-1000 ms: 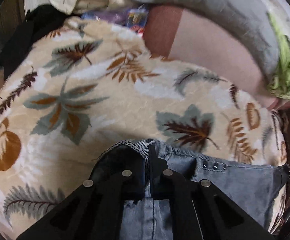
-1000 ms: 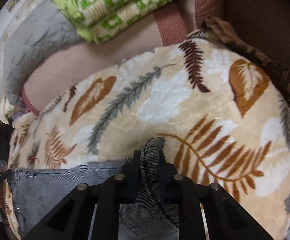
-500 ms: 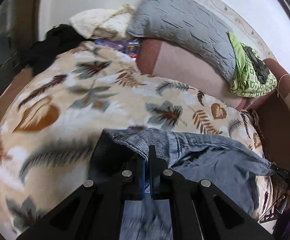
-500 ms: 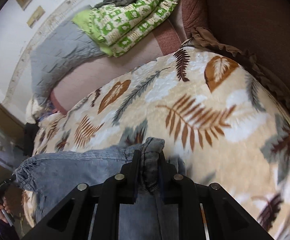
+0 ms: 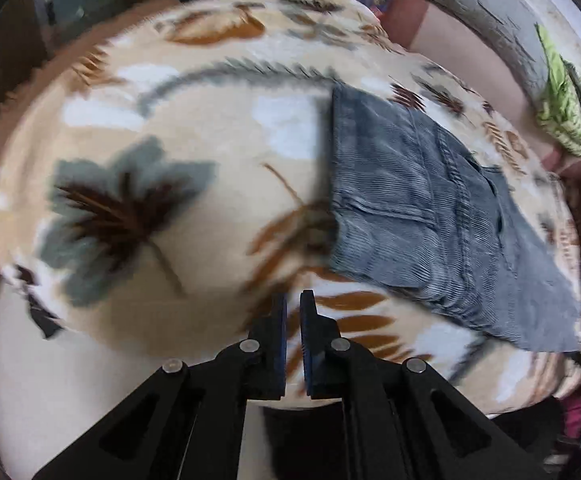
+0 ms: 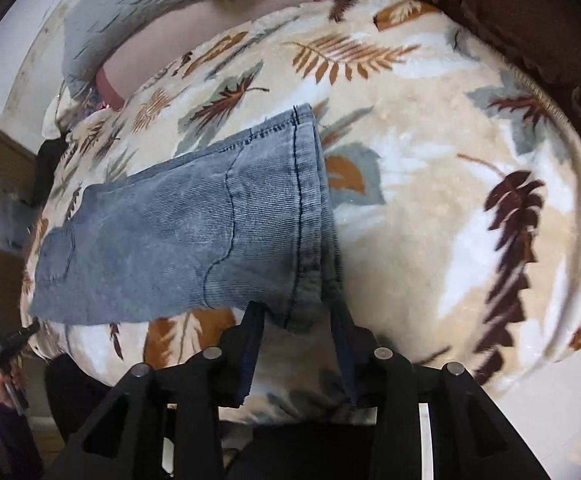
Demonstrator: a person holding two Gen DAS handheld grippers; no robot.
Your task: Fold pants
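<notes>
Folded pants flat on my leaf blanket, right gripper released at the near hem, left gripper nearly clenched, empty.

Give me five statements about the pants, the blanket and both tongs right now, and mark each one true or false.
1. The pants lie folded on the leaf-print blanket. True.
2. The left tongs are clamped on denim. False: nothing is between them, and they are clear of the pants, over the blanket.
3. The right tongs stand open. True: their jaws are spread wide at the near corner of the pants.
4. The pants are red. False: they are washed blue-grey denim.
5. A green patterned cloth lies beyond the blanket, near a grey pillow. True.
</notes>
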